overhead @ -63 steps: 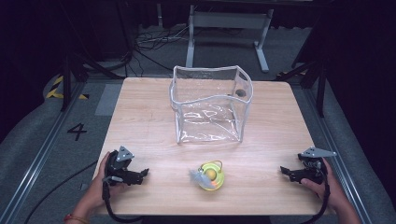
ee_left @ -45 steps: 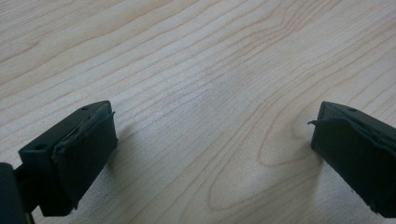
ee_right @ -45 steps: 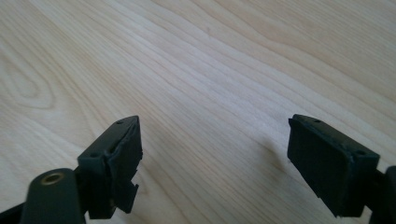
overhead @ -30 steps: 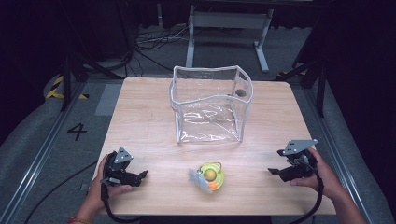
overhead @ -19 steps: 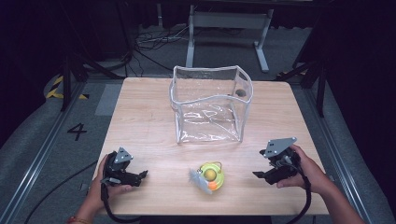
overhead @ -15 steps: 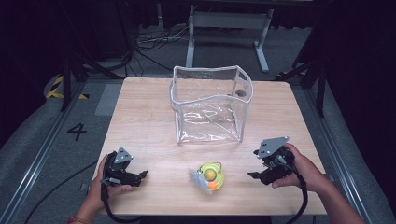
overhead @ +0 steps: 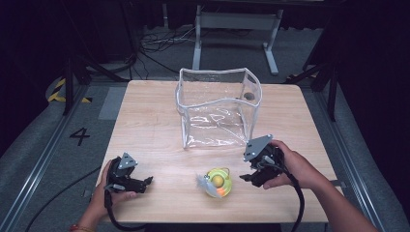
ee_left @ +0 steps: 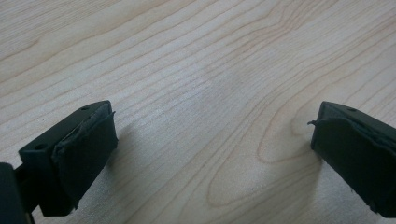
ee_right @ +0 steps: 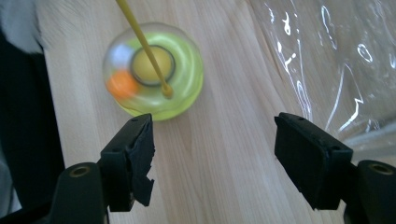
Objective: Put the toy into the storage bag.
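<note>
Now, your right gripper (ee_right: 212, 158) sits nearest the work, its jaws standing well apart over bare wood with nothing between them; they have just been closing a little. Just ahead of it, at about eleven o'clock in the right gripper view, lies the toy ball (ee_right: 153, 71) — a clear, yellow-green sphere with a small orange piece and a yellow core inside, and a thin yellow stick (ee_right: 142, 44) rising from its top. Judge it as light, hard and smooth: it will likely roll or squirt out if you pinch it off-centre, so take it across its widest part, pads level on opposite sides, and keep clear of the stick, which looks too slender to bear a grip.

From the high view, the toy ball (overhead: 218, 182) rests on the bench (overhead: 145, 125) near the front edge, at roughly nine o'clock from your right gripper (overhead: 252, 177) and close to it, not touching. Your left gripper (overhead: 140, 182) lies well off at the ball's nine o'clock — jaws wide, holding nothing. Farther back, at twelve o'clock, stands the clear plastic pouch (overhead: 218, 107), soft-walled, mouth open upward.
</note>
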Demonstrator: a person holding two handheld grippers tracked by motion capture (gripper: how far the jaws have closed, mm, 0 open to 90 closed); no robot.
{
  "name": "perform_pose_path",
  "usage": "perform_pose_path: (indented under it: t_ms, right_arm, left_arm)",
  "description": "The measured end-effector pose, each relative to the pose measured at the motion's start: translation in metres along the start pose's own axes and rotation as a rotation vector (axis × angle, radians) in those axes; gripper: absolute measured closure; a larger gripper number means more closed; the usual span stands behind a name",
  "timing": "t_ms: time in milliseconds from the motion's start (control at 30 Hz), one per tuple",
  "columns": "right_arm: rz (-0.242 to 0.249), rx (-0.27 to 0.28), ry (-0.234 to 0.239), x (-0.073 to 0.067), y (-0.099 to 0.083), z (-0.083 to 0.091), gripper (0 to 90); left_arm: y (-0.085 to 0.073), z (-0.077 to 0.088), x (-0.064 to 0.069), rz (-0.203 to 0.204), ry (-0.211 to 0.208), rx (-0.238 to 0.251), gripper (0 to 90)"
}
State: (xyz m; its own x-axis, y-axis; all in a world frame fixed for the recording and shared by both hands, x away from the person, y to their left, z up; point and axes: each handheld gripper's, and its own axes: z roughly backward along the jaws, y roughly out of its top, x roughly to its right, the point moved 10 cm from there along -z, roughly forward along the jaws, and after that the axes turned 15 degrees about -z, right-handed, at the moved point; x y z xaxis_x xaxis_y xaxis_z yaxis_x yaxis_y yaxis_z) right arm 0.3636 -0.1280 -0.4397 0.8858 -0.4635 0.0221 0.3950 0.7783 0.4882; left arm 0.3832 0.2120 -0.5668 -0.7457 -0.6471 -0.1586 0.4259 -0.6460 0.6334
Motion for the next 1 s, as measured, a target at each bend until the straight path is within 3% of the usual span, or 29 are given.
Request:
perform_pose_path:
  t_ms: [300,433,733,1000]
  right_arm:
    - [0.068,-0.027,0.037,-0.021,0.021,-0.007,37.5]
    - [0.081,-0.046,0.032,-0.025,0.028,-0.009,45.3]
    - [0.093,-0.08,0.043,-0.028,0.034,-0.006,73.4]
    - [0.1,-0.077,0.053,-0.03,0.046,0.007,82.8]
  left_arm:
    - [0.0,0.0,0.0,0.001,0.001,0.001,0.6]
    - [0.0,0.0,0.0,0.002,0.001,0.002,0.6]
    - [0.0,0.0,0.0,0.003,0.001,0.002,0.6]
    - [0.0,0.0,0.0,0.003,-0.001,0.002,0.6]
